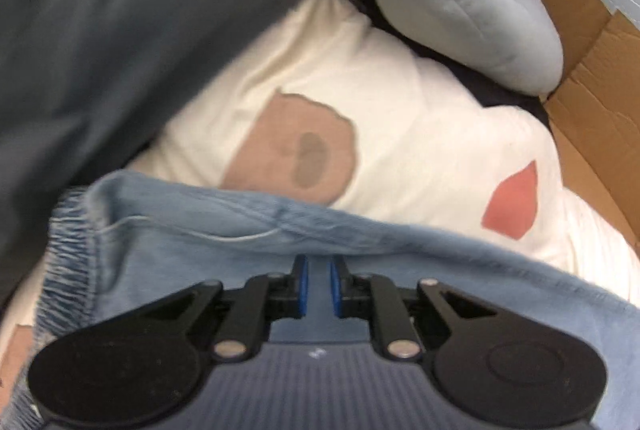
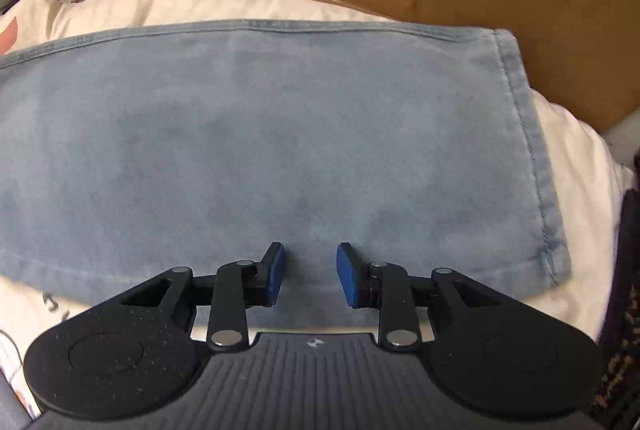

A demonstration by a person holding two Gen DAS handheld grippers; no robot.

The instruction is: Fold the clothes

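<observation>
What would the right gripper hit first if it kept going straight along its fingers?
Most likely the light blue garment: the right gripper hangs over it with open jaws and nothing between them. How close it is cannot be judged.

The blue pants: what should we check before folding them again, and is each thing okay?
1. Leg end of the blue pants lies flat, hem straight: ok.
2. Right gripper open over the cloth, pinching nothing: ok.
3. Left gripper nearly shut near the waist end; whether it pinches cloth: cannot tell.
4. Elastic waistband smooth: not ok, bunched.
5. White printed bedding underneath free of other clothes: not ok, a grey garment and a dark one lie on it.
</observation>
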